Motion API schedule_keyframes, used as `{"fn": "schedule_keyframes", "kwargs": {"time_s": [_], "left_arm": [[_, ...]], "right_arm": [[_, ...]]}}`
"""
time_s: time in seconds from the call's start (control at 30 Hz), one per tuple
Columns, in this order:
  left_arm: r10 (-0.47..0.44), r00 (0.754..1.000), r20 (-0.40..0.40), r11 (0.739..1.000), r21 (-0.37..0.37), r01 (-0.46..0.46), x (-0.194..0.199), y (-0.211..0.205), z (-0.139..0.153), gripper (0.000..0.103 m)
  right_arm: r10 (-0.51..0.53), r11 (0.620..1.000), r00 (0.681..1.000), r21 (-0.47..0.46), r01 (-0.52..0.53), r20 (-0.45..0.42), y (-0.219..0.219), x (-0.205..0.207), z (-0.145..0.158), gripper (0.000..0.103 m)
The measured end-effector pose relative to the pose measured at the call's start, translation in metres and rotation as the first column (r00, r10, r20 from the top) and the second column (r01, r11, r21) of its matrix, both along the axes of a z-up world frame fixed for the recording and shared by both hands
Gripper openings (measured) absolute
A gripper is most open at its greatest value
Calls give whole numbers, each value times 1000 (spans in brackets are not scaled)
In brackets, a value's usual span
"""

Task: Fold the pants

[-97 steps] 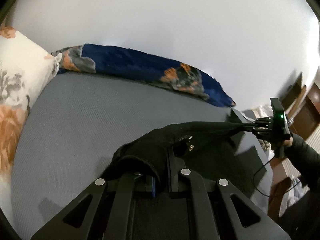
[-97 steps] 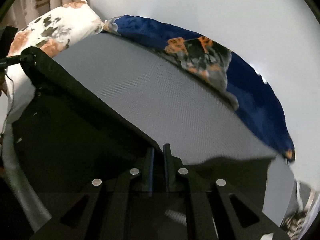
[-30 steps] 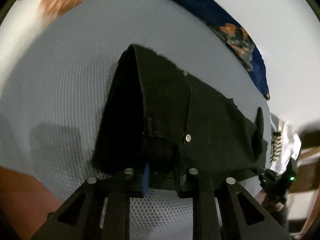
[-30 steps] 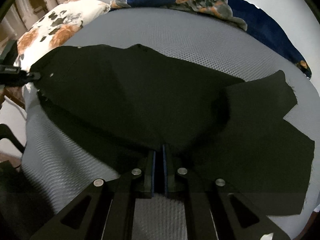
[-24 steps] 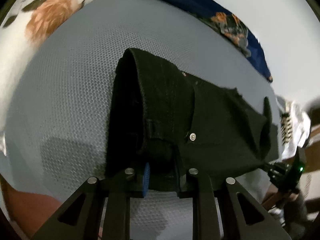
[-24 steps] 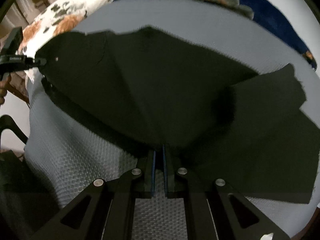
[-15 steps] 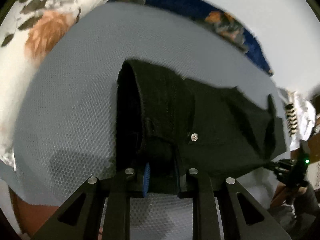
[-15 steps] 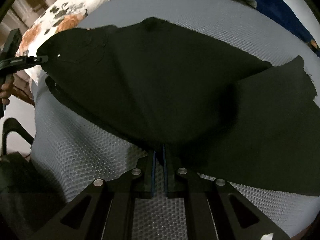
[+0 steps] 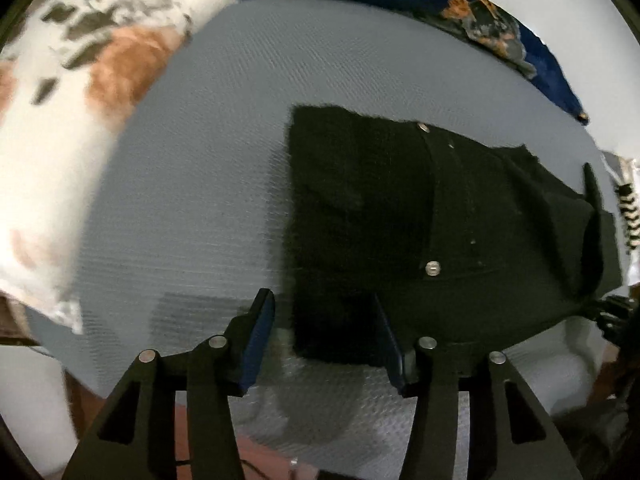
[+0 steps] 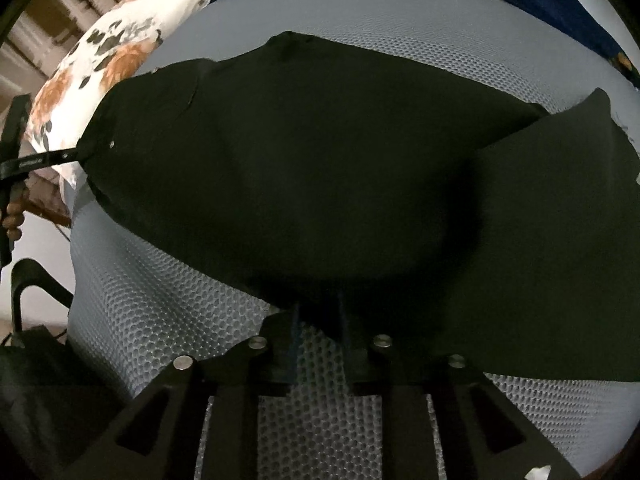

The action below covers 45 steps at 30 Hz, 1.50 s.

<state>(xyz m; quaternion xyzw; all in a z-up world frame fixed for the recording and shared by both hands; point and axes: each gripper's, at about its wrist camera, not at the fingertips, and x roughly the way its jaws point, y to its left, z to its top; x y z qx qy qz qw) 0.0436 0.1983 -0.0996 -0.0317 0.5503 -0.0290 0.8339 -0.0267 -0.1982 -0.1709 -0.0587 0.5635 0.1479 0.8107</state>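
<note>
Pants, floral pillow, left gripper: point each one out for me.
Pants [image 9: 360, 208], left wrist view, flat front panel left of the rivets.
Floral pillow [image 9: 120, 56], left wrist view, orange patch on its face.
Left gripper [image 9: 322, 332], left wrist view, midway between its spread fingertips.

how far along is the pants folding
Done: the black pants lie spread on the grey bed, one leg already lapped over the other. In hand: the left gripper is open at the waistband; the right gripper looks parted a little at the near edge, though cloth hides its tips. Left: the pants are not yet a compact stack, so further folds remain.
</note>
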Motion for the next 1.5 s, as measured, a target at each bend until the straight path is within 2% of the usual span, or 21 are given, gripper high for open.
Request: {"fn": "schedule_keyframes", "kwargs": {"time_s": [0.1, 0.17, 0.3, 0.43, 0.5, 0.67, 0.77, 0.93, 1.0, 1.07, 1.17, 1.23, 1.3, 1.37, 1.43, 1.5], "left_arm": [[-10, 996, 90, 998, 58, 4, -15, -5, 19, 52], [-68, 986, 155, 994, 96, 53, -26, -18, 31, 52], [-212, 950, 229, 977, 69, 201, -42, -64, 38, 52], [-400, 890, 219, 915, 36, 402, -49, -126, 20, 52], [-464, 862, 204, 882, 20, 470, -49, -154, 9, 52], [-603, 779, 172, 790, -9, 613, -52, -223, -17, 52], [-656, 740, 146, 748, -3, 663, -49, -254, -32, 52], [-676, 728, 111, 731, -22, 682, -34, -290, -53, 51], [-682, 725, 95, 726, -25, 687, -31, -299, -60, 42], [-688, 721, 87, 721, -27, 692, -30, -307, -68, 18], [-684, 724, 93, 724, -32, 689, -27, -312, -70, 10], [-672, 734, 95, 733, -50, 678, -23, -311, -69, 9], [-663, 742, 100, 740, -61, 669, -23, -311, -70, 8], [-653, 750, 104, 747, -74, 660, -23, -305, -69, 8], [-639, 762, 109, 756, -91, 648, -21, -303, -69, 8], [-629, 769, 111, 762, -105, 638, -21, -301, -68, 8]], "right_arm": [[-13, 1000, 1000, 26, 13, 2, -5, 0, 1, 20], [-18, 999, 1000, 36, 18, 4, -8, 2, 2, 20], [-32, 997, 999, 69, 31, 7, -8, 5, 4, 20], [-65, 991, 998, 121, 65, -2, -14, 11, 7, 20], [-71, 989, 998, 132, 70, 3, -12, 13, 8, 20], [-69, 989, 998, 134, 66, 16, -7, 17, 9, 20], [-73, 987, 997, 145, 69, 21, -7, 19, 10, 20], [-69, 985, 997, 160, 64, 25, -10, 20, 13, 20], [-69, 984, 997, 169, 64, 28, -11, 20, 15, 20], [-69, 982, 997, 181, 63, 26, -13, 21, 17, 20], [-69, 978, 997, 197, 64, 18, -19, 21, 22, 22], [-76, 971, 997, 228, 67, 29, -31, 19, 29, 32], [-111, 961, 992, 262, 92, 58, -50, 18, 38, 33], [-174, 939, 982, 314, 143, 73, -80, 22, 46, 32], [-258, 894, 964, 395, 213, 66, -115, 28, 50, 34], [-370, 844, 927, 442, 305, 67, -154, 34, 52, 34]]}}
